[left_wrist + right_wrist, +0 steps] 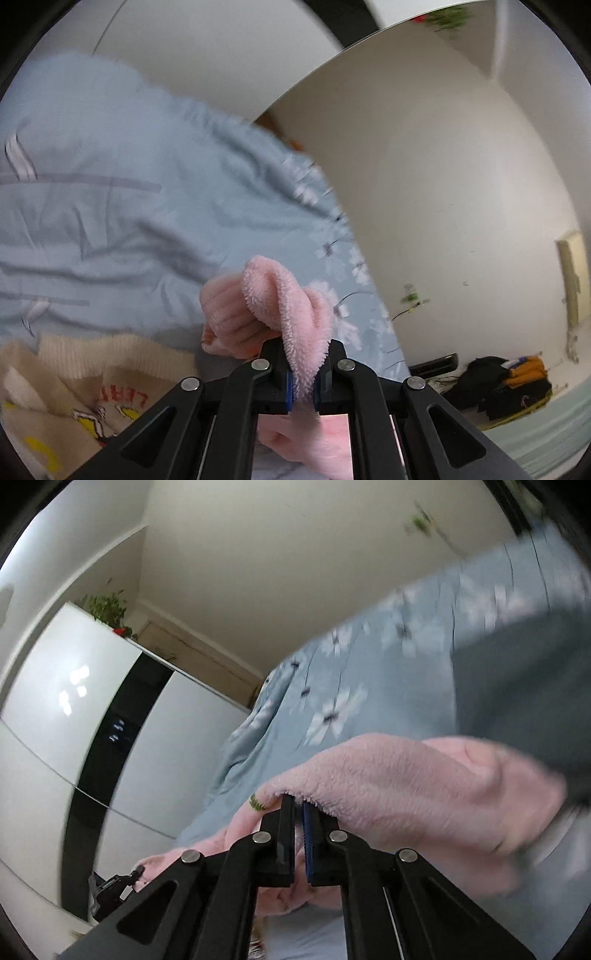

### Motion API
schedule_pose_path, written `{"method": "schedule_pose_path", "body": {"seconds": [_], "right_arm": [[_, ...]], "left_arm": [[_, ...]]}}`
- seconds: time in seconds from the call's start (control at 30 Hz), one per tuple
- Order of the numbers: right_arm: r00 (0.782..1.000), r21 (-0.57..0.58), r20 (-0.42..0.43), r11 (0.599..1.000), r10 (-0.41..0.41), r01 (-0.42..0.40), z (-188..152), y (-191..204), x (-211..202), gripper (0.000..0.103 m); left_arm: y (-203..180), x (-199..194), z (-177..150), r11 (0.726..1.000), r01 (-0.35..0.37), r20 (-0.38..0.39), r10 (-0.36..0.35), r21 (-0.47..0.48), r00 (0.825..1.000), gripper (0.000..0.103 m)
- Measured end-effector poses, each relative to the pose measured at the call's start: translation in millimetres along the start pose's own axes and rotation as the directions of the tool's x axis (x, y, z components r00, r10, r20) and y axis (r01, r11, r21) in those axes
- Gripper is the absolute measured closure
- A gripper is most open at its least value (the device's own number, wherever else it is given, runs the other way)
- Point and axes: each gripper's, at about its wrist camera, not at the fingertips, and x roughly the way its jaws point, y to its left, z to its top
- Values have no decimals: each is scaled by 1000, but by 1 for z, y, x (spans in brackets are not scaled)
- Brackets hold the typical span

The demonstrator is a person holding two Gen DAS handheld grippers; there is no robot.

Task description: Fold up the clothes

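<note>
Pinching the pink fleece (295, 317), the left gripper (303, 369) holds a fold above the blue quilt (110, 192); the right gripper (298, 834) clamps its edge, a cream sweater (74, 387) lying beside the quilt.

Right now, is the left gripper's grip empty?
No, the left gripper is shut on a fold of the pink fleece garment, which bunches up between its fingers.

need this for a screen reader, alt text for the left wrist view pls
The left tool is shut on a fold of fluffy pink garment, held above a pale blue floral bedsheet. A cream knitted garment with a yellow print lies at lower left, and dark clothes sit piled by the far wall.
</note>
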Motion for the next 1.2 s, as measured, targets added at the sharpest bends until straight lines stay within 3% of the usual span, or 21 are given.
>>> {"method": "schedule_pose_path", "body": {"seconds": [0.07,0.13,0.2,0.27,0.33,0.4,0.47,0.6,0.73,0.87,0.9,1.03,1.1,1.17,1.2], "right_arm": [[998,-43,-7,997,-58,58,30,12,-3,100],[994,-46,-9,993,-107,106,64,23,5,100],[992,-148,107,986,-64,79,75,53,-21,101],[976,-251,218,966,-7,63,85,83,-48,101],[971,-333,239,941,19,64,72,95,-75,101],[991,-331,128,940,-41,82,49,76,-77,100],[993,-297,-16,949,-114,104,19,43,-71,100],[952,-284,-228,949,-205,137,-44,-9,-56,100],[905,-310,-364,945,-222,107,-85,-19,-28,100],[869,-343,-441,937,-223,66,-116,-19,12,100],[860,-348,-458,936,-226,61,-122,-20,23,98],[829,-333,-499,939,-251,83,-138,-38,47,96],[830,-321,-501,943,-246,86,-138,-45,40,94],[845,-321,-482,944,-233,77,-133,-51,10,81],[860,-311,-459,947,-226,82,-126,-55,-3,63]], "left_arm": [[-3,30,7,999,-51,-36,50,-18,998,96],[-17,25,11,1000,-15,-11,16,6,1000,96],[-34,6,10,997,49,39,-52,64,998,96],[-51,-13,9,986,111,84,-122,125,989,96],[-38,-25,-3,985,104,87,-116,135,989,96],[-3,-27,-24,995,11,59,-18,104,998,96],[44,-26,-52,991,-118,13,118,62,993,96],[131,-44,-100,952,-304,-64,300,-47,952,96],[172,-85,-114,919,-358,-7,362,-165,932,96],[166,-110,-107,886,-452,64,460,-106,886,96],[163,-109,-106,868,-489,67,495,-85,866,96],[172,-95,-108,809,-586,23,587,-44,809,96],[176,-86,-114,790,-613,12,613,-23,790,96],[177,-82,-115,793,-609,7,609,-23,793,96],[178,-82,-115,798,-602,7,603,-27,798,96]]}}
